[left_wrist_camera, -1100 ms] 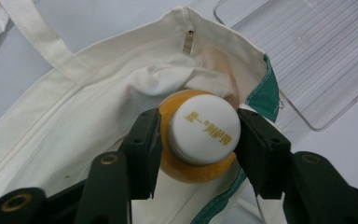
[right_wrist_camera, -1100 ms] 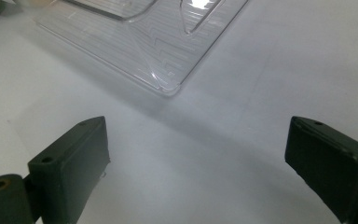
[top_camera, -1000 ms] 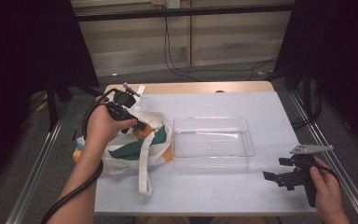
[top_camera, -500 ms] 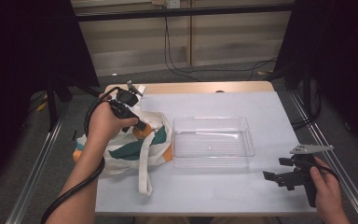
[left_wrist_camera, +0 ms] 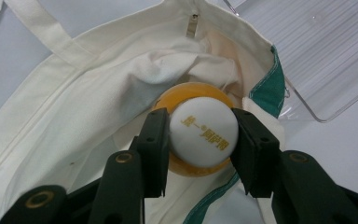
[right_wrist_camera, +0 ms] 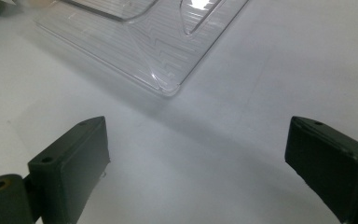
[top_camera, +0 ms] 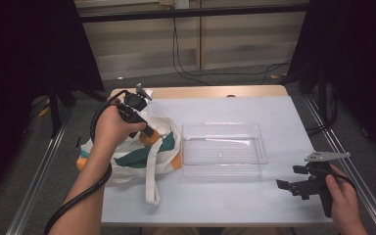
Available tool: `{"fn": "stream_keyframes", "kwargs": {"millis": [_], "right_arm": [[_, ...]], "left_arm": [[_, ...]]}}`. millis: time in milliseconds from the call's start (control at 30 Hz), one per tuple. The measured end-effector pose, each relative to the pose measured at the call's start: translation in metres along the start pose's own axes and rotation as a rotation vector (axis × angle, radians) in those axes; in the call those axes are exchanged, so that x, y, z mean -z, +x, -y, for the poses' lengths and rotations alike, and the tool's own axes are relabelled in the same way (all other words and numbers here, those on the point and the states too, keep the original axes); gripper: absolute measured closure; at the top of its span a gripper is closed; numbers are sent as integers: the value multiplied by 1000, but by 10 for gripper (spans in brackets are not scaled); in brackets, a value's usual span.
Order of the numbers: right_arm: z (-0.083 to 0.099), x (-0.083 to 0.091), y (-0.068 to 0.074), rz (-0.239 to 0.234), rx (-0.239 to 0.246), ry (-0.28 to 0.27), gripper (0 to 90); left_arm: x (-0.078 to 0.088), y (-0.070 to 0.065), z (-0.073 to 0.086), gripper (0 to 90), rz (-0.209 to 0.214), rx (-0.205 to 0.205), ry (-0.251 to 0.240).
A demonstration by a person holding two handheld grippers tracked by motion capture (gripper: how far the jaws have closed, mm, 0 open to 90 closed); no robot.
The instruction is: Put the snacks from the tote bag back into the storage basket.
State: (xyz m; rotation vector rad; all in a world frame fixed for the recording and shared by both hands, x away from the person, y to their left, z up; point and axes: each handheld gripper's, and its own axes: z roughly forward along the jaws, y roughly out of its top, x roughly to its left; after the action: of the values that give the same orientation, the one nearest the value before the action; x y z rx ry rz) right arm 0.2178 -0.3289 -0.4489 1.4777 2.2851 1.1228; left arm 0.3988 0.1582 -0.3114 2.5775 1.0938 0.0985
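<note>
A cream tote bag (top_camera: 127,159) with green and orange trim lies at the table's left. In the left gripper view its mouth gapes, the bag (left_wrist_camera: 74,93) holding an orange bottle (left_wrist_camera: 191,91) with a white cap (left_wrist_camera: 205,135) bearing gold print. My left gripper (left_wrist_camera: 201,116) reaches into the bag and has just been closing; its pads press on both sides of the cap. From above, the left gripper (top_camera: 149,133) points down at the orange bottle (top_camera: 152,139). My right gripper (top_camera: 286,187) rests open near the front right edge, and its jaws (right_wrist_camera: 205,140) stand wide over bare table.
An empty clear plastic tray (top_camera: 223,126) sits mid-table, just right of the bag; its corner (right_wrist_camera: 168,86) lies ahead of the right gripper. The bag's strap (top_camera: 152,181) trails toward the front edge. The white tabletop (top_camera: 225,205) is ringed by a metal frame and dark curtains.
The left hand and gripper shifted slightly up and back over the bag's mouth. The right hand has stayed where it was.
</note>
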Motion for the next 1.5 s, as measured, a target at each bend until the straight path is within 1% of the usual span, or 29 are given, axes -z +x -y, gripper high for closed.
{"fn": "stream_keyframes", "kwargs": {"millis": [167, 267, 333, 500, 567, 633, 667, 700, 733, 767, 800, 833, 1067, 1167, 1200, 1300, 1367, 1500], "right_arm": [[0, 0, 0, 1, -1, 1, 63], [0, 0, 0, 0, -4, 2, 63], [0, -1, 0, 2, -2, 2, 63], [0, 0, 0, 1, -6, 2, 63], [0, 0, -1, 3, -6, 1, 63], [0, 0, -2, 2, -4, 0, 63], [0, -1, -1, -1, -7, 4, 63], [0, -1, -1, 3, -12, 6, 63], [0, -1, -1, 3, -12, 6, 63], [0, -1, -1, -2, -3, 1, 63], [0, -1, -1, -4, -3, -1, 63], [0, -1, -1, -2, -3, 0, 63], [0, -2, -1, -4, -4, 1, 63], [0, -2, 0, -2, -9, 4, 63], [0, -2, -1, -1, -4, 2, 63], [-1, -2, -1, -3, -4, 0, 63], [-1, -2, -1, -1, -4, 1, 63], [-1, -2, 0, -1, -6, 1, 63]], "left_arm": [[0, 0, -2, 591, -3, 8, 14], [1, -2, -4, 592, -3, 7, 36], [1, -2, -5, 593, -5, 13, 39], [2, -3, -7, 593, -6, 18, 68], [4, -4, -8, 594, -7, 13, 61], [6, -4, -9, 594, -4, 19, 59], [8, -3, -9, 594, -3, 19, 68], [9, -3, -10, 594, -5, 25, 66], [10, -3, -10, 594, -9, 23, 67], [12, -4, -11, 594, -15, 18, 74], [13, -4, -11, 594, -16, 22, 73], [14, -4, -12, 594, -24, 18, 74], [31, -5, -16, 594, -17, 21, 65], [39, -4, -17, 594, -24, 32, 57], [42, -4, -17, 594, -25, 36, 55], [52, -4, -20, 594, -30, 32, 55], [58, -5, -21, 594, -29, 43, 44], [69, -7, -25, 594, -41, 35, 56]]}}
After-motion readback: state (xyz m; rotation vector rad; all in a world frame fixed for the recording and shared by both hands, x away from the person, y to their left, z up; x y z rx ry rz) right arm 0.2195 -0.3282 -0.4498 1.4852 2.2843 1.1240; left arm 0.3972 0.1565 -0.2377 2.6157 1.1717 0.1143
